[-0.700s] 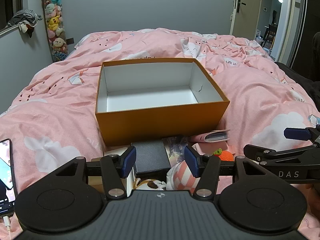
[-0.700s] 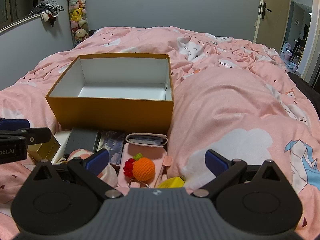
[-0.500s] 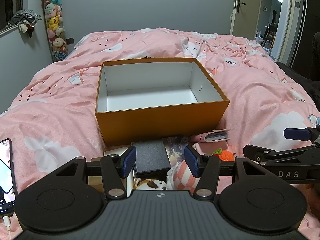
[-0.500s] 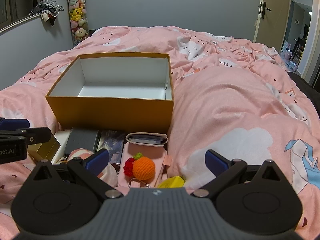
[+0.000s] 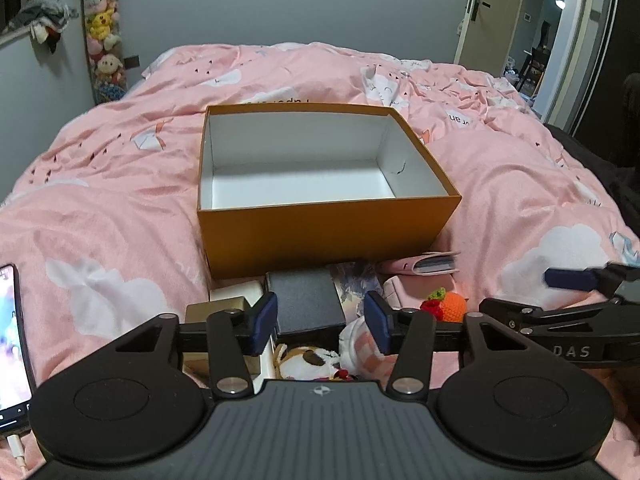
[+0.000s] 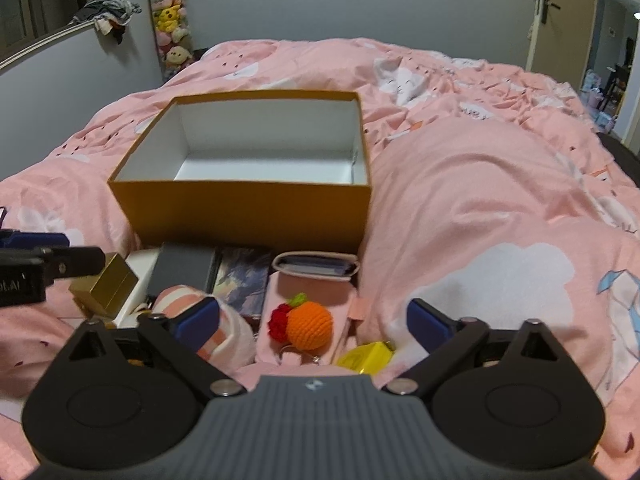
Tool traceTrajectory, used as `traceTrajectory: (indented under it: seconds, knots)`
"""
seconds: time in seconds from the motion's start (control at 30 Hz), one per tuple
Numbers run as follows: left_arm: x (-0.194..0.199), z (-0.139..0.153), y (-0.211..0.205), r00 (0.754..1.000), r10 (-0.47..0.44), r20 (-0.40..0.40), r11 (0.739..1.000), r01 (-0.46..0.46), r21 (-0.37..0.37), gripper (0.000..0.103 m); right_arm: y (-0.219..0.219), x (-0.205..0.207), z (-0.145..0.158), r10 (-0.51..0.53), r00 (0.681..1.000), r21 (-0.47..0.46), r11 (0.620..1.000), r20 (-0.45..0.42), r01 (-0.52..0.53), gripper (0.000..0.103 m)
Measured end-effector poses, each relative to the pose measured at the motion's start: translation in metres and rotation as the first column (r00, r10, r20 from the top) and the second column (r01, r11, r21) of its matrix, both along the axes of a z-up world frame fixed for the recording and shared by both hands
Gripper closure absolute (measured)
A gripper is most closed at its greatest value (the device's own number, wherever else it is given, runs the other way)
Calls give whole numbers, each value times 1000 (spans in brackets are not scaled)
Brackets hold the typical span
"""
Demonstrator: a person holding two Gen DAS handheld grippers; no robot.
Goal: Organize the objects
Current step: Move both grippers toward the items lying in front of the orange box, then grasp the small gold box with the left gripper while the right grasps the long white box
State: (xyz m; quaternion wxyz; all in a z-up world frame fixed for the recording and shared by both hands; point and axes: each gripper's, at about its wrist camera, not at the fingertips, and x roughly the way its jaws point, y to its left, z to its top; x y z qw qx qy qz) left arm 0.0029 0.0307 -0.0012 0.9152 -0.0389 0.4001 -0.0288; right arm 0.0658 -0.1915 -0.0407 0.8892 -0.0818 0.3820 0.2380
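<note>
Pink cloud-print bedding (image 6: 480, 184) forms the working surface, soft and uneven, so nothing on it rests level. Nearest the cameras, both tools hover empty: the left gripper (image 5: 321, 322) has its jaws partly apart above the pile, and the right gripper (image 6: 314, 320) has its jaws spread fully, nothing between them.

Below them lies the clutter to be sorted. The crocheted orange (image 6: 309, 323) with its red berry sits on a pink pouch (image 6: 316, 292); it looks light and squashy, likely best pinched across its round middle. The striped plush (image 6: 224, 328) should compress the same way. The dark flat case (image 5: 306, 304) and gold box (image 6: 105, 285) appear rigid, with smooth faces that may slip; a hold across their short edges seems safest. The pink wallet (image 6: 316, 268), stuffed with cards, could spill if tipped. A yellow object (image 6: 366, 356) is mostly hidden by the right tool and cannot be identified; a small plush toy (image 5: 308, 362) is likewise half covered in the left view. A phone (image 5: 12, 340) is cut off at the frame edge.

Just beyond, touching the pile, stands the orange box (image 5: 320, 236), open and empty. Farther off, a column of plush toys (image 6: 170, 20) and a door (image 6: 560, 20).
</note>
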Motion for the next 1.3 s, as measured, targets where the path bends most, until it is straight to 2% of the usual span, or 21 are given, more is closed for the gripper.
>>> traceTrajectory:
  seconds: [0.07, 0.13, 0.23, 0.27, 0.37, 0.43, 0.47, 0.63, 0.73, 0.8, 0.87, 1.07, 1.3]
  knots:
    - [1, -1, 8, 1000, -4, -12, 1000, 4, -25, 55, 2, 2, -2, 14, 1000, 1, 1000, -22, -14, 22]
    - [2, -4, 14, 1000, -1, -29, 999, 0, -35, 62, 4, 4, -6, 34, 998, 2, 999, -48, -34, 36]
    - [4, -9, 20, 998, 12, -56, 999, -15, -40, 71, 12, 9, -12, 74, 992, 1, 997, -99, -74, 52]
    - [5, -11, 21, 998, 12, -62, 999, -15, -49, 74, 14, 11, -14, 82, 990, 2, 997, -111, -82, 54]
    - [6, -13, 24, 998, -6, -62, 997, 1, -77, 77, 16, 17, -17, 88, 987, 2, 996, -137, -88, 67]
    - [9, -16, 29, 997, 3, -72, 997, -8, -74, 81, 19, 21, -20, 108, 980, 11, 994, -166, -107, 78]
    - [10, -17, 31, 997, 13, -79, 998, -19, -68, 83, 21, 22, -21, 119, 977, 14, 993, -178, -119, 80]
    - [15, -21, 49, 991, 89, -97, 996, -92, -22, 80, 43, 34, -10, 202, 963, 29, 979, -179, -200, 81]
    - [18, -24, 56, 987, 118, -113, 993, -116, 20, 64, 66, 44, -6, 273, 943, 43, 962, -192, -270, 81]
    - [20, -28, 59, 984, 126, -125, 992, -124, 24, 47, 86, 49, -9, 312, 926, 46, 950, -213, -310, 81]
    - [22, -33, 62, 984, 118, -134, 993, -116, 18, 40, 100, 50, -15, 340, 913, 42, 940, -226, -340, 79]
    - [32, -49, 70, 976, 115, -186, 993, -119, -8, 33, 131, 54, -38, 403, 855, 58, 912, -327, -407, 78]
    - [43, -70, 78, 960, 130, -247, 989, -144, -40, 30, 142, 59, -47, 402, 846, 30, 907, -351, -419, 77]
